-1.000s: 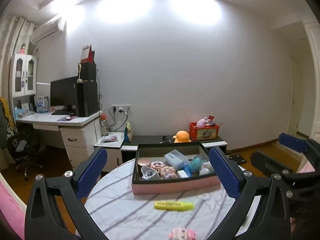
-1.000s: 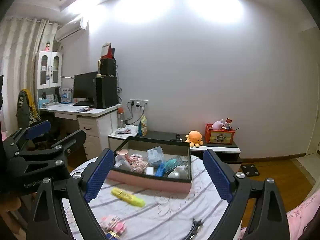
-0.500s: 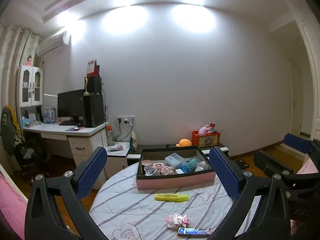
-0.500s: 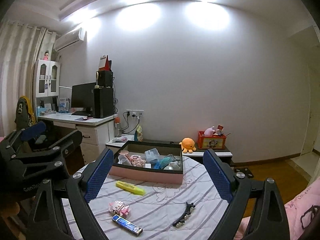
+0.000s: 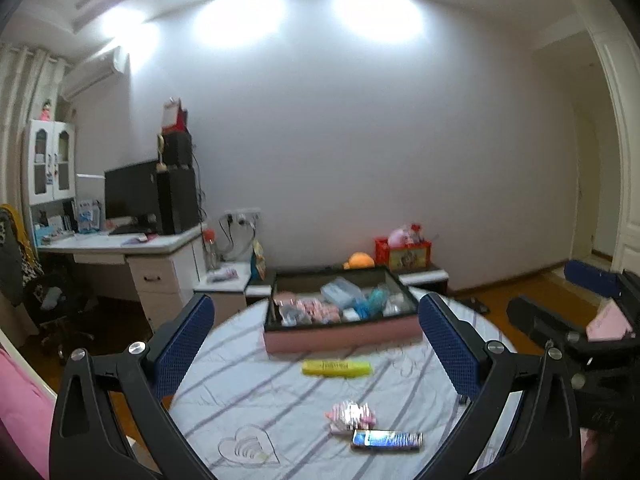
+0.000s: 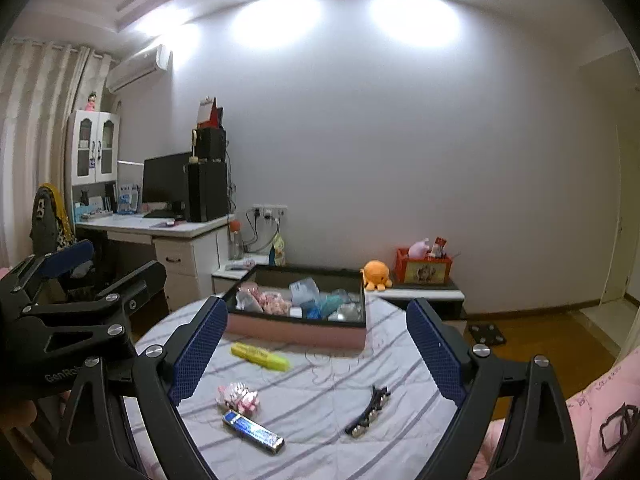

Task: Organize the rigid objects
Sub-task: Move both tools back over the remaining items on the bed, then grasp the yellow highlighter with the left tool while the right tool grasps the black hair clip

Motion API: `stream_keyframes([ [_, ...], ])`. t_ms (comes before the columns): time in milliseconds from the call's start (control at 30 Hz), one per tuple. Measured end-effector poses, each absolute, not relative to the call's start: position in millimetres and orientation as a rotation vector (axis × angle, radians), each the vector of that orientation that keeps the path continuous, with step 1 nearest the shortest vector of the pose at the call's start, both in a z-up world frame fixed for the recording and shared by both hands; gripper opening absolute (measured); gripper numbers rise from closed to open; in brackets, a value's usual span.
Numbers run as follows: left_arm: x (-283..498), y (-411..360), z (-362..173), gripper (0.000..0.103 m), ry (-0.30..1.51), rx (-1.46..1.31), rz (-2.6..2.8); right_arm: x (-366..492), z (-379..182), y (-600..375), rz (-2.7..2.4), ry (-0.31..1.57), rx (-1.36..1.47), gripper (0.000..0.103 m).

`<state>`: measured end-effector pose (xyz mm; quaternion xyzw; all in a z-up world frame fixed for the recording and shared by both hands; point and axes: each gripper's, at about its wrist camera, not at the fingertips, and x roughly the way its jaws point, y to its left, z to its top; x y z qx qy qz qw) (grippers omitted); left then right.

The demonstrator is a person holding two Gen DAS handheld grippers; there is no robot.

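A pink box [image 5: 340,334] [image 6: 296,330] with a dark rim, filled with several small items, stands at the far side of a round striped table [image 6: 320,392]. In front of it lie a yellow highlighter [image 5: 336,368] [image 6: 260,356], a pink hair clip [image 5: 352,414] [image 6: 238,396], a blue harmonica [image 5: 386,439] [image 6: 253,432] and a black hair clip [image 6: 368,412]. My left gripper [image 5: 316,344] and right gripper [image 6: 316,348] both hover open over the table's near side, nothing between their fingers. The left gripper also shows at the left edge of the right wrist view.
A white desk [image 6: 160,232] with a monitor and speakers stands at the back left, with a low cabinet [image 6: 420,290] behind the table bearing an orange plush and a red box. Pink bedding [image 6: 600,420] borders the table on the right. Wooden floor lies to the right.
Both grippers have drawn back from the box, so more of the table shows: the pink clip, the harmonica and the black clip have come into view. Both stay open.
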<state>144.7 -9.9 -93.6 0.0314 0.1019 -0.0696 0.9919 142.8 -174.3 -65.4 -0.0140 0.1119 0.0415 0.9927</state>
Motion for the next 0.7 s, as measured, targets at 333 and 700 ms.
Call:
stream_keyframes([
  [333,196,-17,-162,0.103,0.481,0.063,-0.174,179,-117,-198,0.051,0.401,0.027,0.093],
  [700,259,-31,-219,0.103,0.697,0.093,-0.201,245,-195,-234,-0.008,0.658,0.107,0.093],
])
